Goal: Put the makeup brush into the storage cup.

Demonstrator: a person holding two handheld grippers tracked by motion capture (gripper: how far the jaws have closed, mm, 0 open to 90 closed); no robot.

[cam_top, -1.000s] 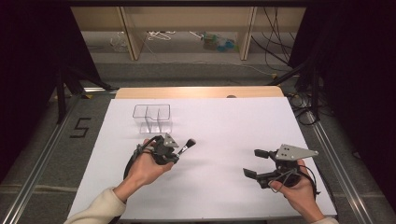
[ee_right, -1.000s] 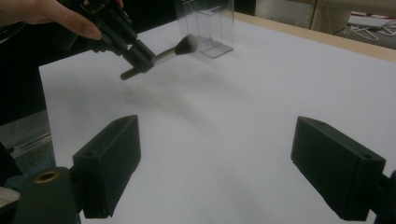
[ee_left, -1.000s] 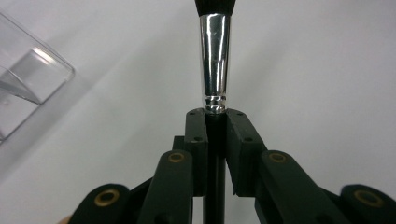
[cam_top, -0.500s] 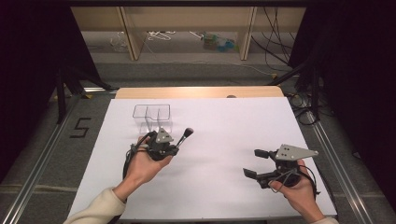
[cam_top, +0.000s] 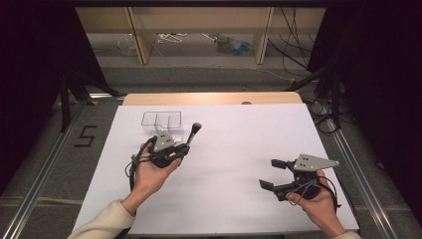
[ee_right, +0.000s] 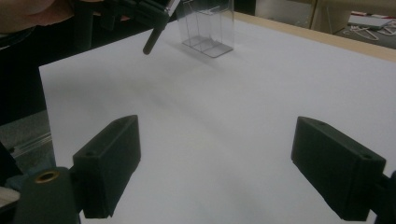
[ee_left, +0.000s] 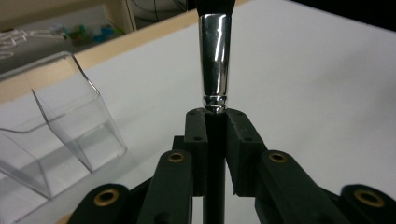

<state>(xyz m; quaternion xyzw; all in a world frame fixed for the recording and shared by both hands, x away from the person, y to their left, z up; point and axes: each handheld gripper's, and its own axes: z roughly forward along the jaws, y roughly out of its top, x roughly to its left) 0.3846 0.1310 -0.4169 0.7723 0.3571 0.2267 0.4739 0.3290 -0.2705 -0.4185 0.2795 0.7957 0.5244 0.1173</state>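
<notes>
brush lifted nearer organizer, left gripper, bristles up-right

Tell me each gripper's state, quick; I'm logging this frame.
Left gripper: shut on the brush.
Right gripper: open, holding nothing.

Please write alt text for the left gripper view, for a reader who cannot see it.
The left gripper has its two black jaws shut on the black handle of a makeup brush with a shiny silver metal ferrule, which points up and away. A clear plastic divided organiser box stands to the left on the white table surface.
</notes>
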